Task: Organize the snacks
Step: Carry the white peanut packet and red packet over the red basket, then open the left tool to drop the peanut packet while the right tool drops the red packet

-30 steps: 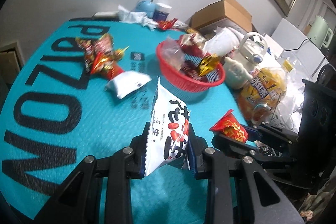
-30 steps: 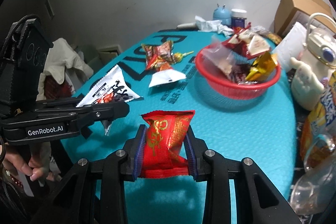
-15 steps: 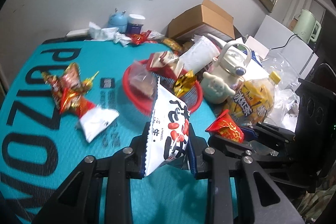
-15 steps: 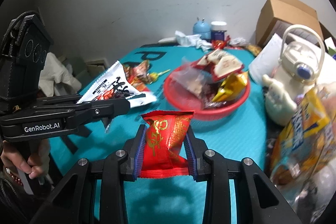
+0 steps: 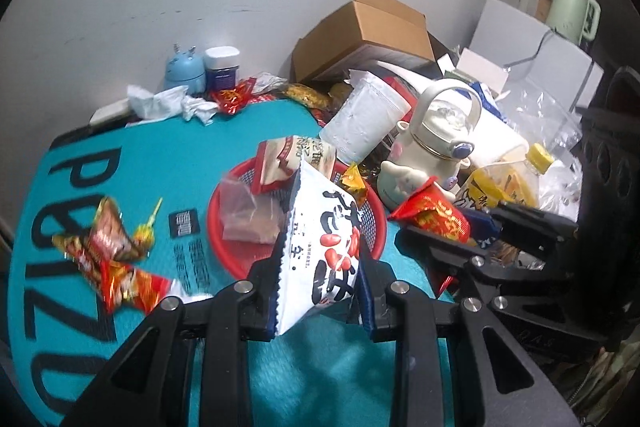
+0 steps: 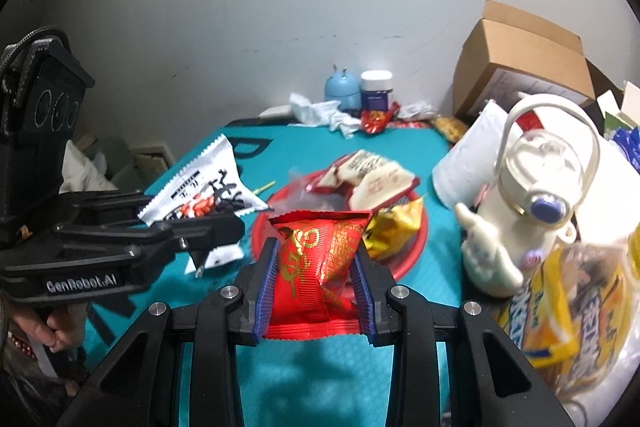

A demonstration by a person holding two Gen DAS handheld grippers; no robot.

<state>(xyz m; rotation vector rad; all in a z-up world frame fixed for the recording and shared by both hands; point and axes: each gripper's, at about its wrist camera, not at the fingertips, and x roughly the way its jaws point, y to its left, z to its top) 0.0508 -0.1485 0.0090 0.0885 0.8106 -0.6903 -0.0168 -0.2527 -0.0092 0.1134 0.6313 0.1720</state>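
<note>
My left gripper (image 5: 320,279) is shut on a white peanut packet (image 5: 320,243) with black script and red nuts, held just in front of the red basket (image 5: 224,239). My right gripper (image 6: 316,279) is shut on a red and gold snack packet (image 6: 316,259), close to the same red basket (image 6: 412,251), which holds several packets. In the left wrist view the right gripper (image 5: 480,227) reaches in from the right with the red packet (image 5: 436,215). The right wrist view shows the left gripper (image 6: 216,223) at left holding the white packet (image 6: 204,187).
Loose red snack packets (image 5: 112,259) lie left of the basket on the teal mat (image 5: 120,307). A cream kettle-shaped bottle (image 6: 532,203), a yellow bag (image 6: 568,311), a white pouch (image 5: 364,123), a cardboard box (image 5: 368,31) and crumpled tissue (image 5: 172,103) crowd the right and far edges.
Both grippers have moved up and toward the red basket with their packets still held; the basket now sits directly ahead and larger in both views.
</note>
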